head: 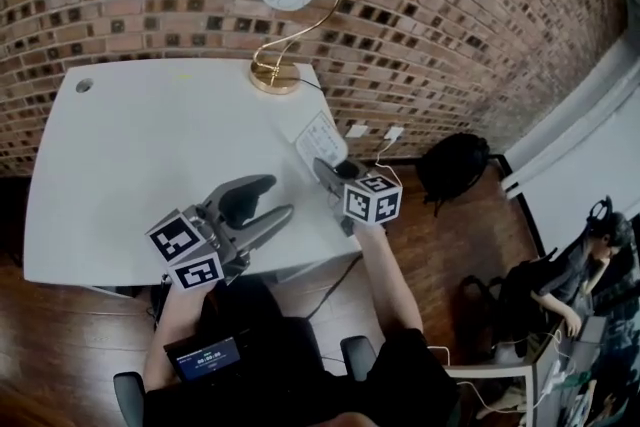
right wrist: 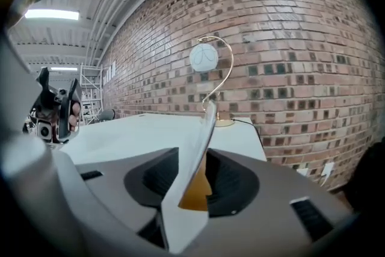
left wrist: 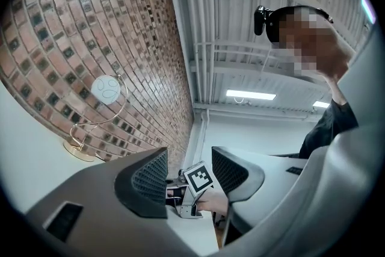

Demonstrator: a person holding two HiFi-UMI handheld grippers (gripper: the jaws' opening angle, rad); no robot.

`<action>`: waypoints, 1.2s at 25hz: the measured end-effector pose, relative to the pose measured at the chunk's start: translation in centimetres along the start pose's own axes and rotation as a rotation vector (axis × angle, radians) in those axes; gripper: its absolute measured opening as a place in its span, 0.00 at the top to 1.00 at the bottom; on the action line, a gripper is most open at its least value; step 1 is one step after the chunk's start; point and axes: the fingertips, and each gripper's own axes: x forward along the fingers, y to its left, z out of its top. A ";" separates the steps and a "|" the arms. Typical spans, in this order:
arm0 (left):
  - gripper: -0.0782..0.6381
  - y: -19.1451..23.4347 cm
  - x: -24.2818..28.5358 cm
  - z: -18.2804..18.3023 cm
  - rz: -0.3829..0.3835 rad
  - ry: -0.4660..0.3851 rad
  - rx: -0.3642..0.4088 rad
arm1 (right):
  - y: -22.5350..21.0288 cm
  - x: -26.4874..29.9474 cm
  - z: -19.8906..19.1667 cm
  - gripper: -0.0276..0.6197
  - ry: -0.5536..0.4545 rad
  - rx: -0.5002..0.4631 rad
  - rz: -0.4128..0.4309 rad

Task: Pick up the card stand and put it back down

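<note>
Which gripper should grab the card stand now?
Right. The card stand stands between the right gripper's open jaws, so it only needs to close. The left gripper is open, empty and farther from it.

Both forearms reach in over the near edge of the white table. The left gripper tilts slightly upward there, jaws apart and empty. The right gripper, toward the table's right edge, spreads its jaws either side of the card stand.
</note>
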 end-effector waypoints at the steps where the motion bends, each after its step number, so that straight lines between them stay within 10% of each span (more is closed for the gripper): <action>1: 0.58 0.0 -0.1 0.0 0.003 0.002 0.003 | 0.0 0.3 0.0 0.73 0.003 0.000 0.003; 7: 0.58 0.4 -1.0 0.3 0.020 0.001 0.005 | -0.1 0.6 0.3 0.91 -0.020 0.045 0.038; 18: 0.58 -0.4 -1.3 0.5 0.004 -0.002 0.008 | 4.4 -2.6 4.5 0.91 -0.178 0.177 0.249; 30: 0.58 -1.5 -2.2 2.3 0.009 -0.033 0.031 | 11.8 -7.3 10.8 0.91 -0.294 0.114 0.426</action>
